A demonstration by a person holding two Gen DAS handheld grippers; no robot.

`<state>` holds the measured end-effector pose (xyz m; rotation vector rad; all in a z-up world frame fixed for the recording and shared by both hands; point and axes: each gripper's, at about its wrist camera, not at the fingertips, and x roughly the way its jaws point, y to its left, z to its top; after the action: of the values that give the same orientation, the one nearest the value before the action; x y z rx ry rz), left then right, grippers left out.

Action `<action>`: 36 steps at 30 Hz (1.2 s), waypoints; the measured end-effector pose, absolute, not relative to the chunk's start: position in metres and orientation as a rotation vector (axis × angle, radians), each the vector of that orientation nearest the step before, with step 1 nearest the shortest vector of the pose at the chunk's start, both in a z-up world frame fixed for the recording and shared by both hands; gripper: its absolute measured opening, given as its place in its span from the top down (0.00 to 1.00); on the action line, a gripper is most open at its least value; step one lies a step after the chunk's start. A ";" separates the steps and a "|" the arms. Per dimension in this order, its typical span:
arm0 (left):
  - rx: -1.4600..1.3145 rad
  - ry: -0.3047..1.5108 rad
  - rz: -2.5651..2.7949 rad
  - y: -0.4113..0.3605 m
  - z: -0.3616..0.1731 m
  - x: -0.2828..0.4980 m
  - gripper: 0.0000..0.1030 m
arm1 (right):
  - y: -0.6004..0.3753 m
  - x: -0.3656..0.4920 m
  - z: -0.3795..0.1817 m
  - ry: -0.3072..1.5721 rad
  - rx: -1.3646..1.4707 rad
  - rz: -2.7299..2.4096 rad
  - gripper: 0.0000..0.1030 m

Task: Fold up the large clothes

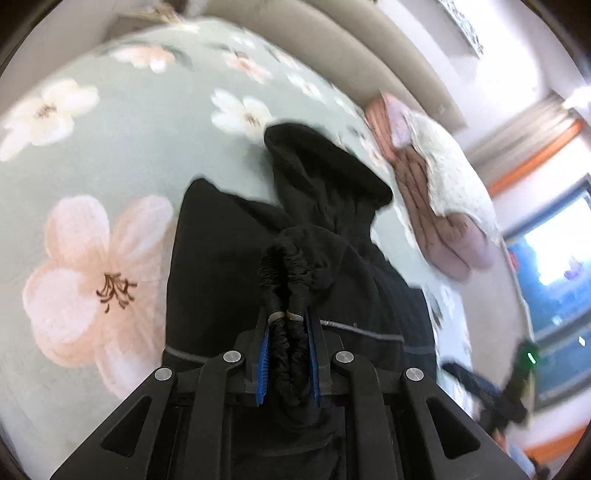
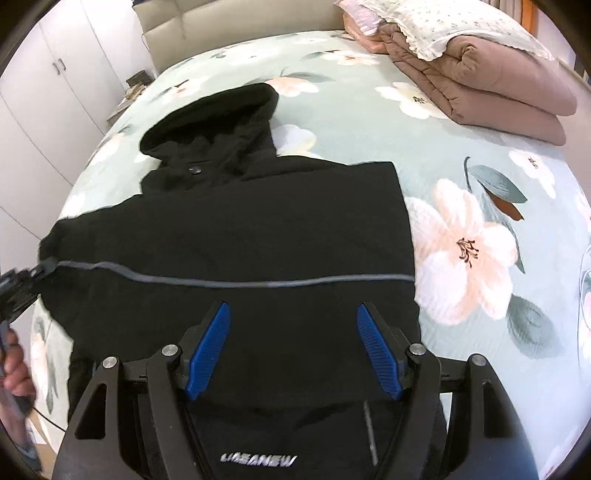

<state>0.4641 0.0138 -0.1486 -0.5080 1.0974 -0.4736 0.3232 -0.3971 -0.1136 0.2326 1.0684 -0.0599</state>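
Bed: pale green floral sheet (image 2: 461, 155) with large white and peach blossoms covers the whole top; it carries everything.
Headboard: beige padded headboard (image 2: 192, 26) along the far edge of the bed.
Bedding stack: folded brown quilt (image 2: 491, 85) at the far right corner of the bed, a white lace-edged pillow (image 2: 454, 26) on top; a pink folded piece is tucked behind it.
Room: white wardrobe doors (image 2: 48, 96) beside the bed's left edge; in the left wrist view, a bright window (image 1: 554, 258) with an orange-trimmed curtain past the bed's right side.
Garment: black hooded jacket (image 2: 258, 221) spread over the near half of the bed, hood (image 2: 221, 118) pointing toward the headboard, a thin grey line running across the body, white lettering on the fabric at the near edge.
Left gripper (image 1: 286, 315): jaws nearly together, clamped on a bunched, elastic-gathered black edge of the jacket; the cloth runs between the blue pads and rises in front of them. Left wrist view is motion-blurred. In the right wrist view it shows at the jacket's left end, by the bed's left edge.
Right gripper (image 2: 293, 314): jaws wide apart, nothing between the blue pads; it sits over the jacket's lower body, near the bed's front edge. Contact with the cloth cannot be told.
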 end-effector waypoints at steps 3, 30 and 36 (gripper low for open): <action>-0.432 1.216 -0.423 0.013 -0.186 0.467 0.82 | -0.398 0.344 -0.147 1.114 0.190 -0.117 0.28; -0.207 1.175 -0.504 -0.094 -0.210 0.472 0.57 | -0.377 0.395 -0.200 1.076 0.087 -0.108 0.27; -0.149 1.117 -0.581 -0.092 -0.156 0.482 0.62 | -0.380 0.388 -0.163 1.034 0.115 -0.074 0.32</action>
<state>0.4821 -0.0919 -0.1560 -0.1490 1.1171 -0.5806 0.3878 -0.3803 -0.1634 0.1152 1.0341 -0.0743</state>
